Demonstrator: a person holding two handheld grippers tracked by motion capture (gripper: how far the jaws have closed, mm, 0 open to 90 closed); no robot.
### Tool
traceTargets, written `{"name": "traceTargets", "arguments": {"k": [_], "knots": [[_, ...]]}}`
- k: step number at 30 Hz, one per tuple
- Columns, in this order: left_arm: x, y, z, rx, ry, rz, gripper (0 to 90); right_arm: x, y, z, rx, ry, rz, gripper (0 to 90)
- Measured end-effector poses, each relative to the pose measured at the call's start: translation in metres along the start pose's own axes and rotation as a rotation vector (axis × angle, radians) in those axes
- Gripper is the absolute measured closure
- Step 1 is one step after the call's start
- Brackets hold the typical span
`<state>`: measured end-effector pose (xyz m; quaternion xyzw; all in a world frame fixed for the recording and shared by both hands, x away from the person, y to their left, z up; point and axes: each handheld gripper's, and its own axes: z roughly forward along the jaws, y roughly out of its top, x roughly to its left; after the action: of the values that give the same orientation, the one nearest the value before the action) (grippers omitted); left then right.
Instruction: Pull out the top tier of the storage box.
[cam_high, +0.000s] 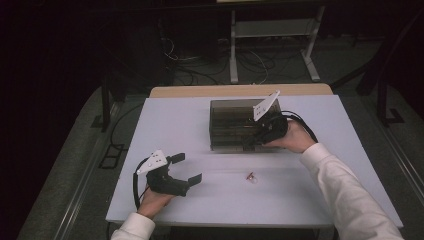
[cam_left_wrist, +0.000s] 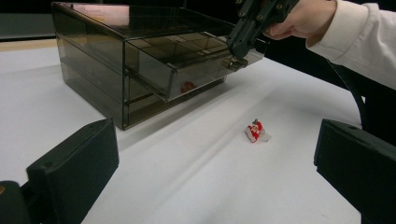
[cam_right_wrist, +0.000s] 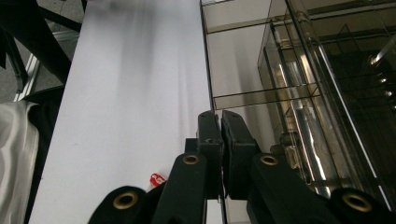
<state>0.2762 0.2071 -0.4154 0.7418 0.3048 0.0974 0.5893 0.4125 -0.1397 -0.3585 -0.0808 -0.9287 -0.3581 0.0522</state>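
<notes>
A smoky see-through drawer box (cam_high: 231, 116) (cam_left_wrist: 88, 51) (cam_right_wrist: 299, 60) stands at the table's back middle. Its middle drawer (cam_left_wrist: 154, 77) is pulled partly out, with a small red thing (cam_left_wrist: 188, 87) inside. My right gripper (cam_high: 251, 142) (cam_left_wrist: 237, 51) (cam_right_wrist: 221, 122) is shut, jaws pressed together, their tips at the drawer's front by its little knob (cam_left_wrist: 235, 64); nothing shows between them. A small red and white item (cam_high: 251, 176) (cam_left_wrist: 255, 131) (cam_right_wrist: 157, 179) lies on the table before the box. My left gripper (cam_high: 189, 168) (cam_left_wrist: 217, 156) rests open at the front left, aimed at that item.
The white table (cam_high: 170, 125) has open surface left of the box and along its front edge. A desk frame (cam_high: 272, 45) and cables (cam_high: 200, 62) stand on the dark floor behind. A white sleeve (cam_high: 345, 190) crosses the right front.
</notes>
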Motion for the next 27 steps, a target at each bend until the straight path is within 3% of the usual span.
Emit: {"name": "traceTargets", "arguments": {"k": [27], "knots": [[-0.0002, -0.0001, 0.0002, 0.001, 0.001, 0.000, 0.0, 0.0096, -0.0062, 0.0019, -0.009, 0.049, -0.006, 86.6]]}}
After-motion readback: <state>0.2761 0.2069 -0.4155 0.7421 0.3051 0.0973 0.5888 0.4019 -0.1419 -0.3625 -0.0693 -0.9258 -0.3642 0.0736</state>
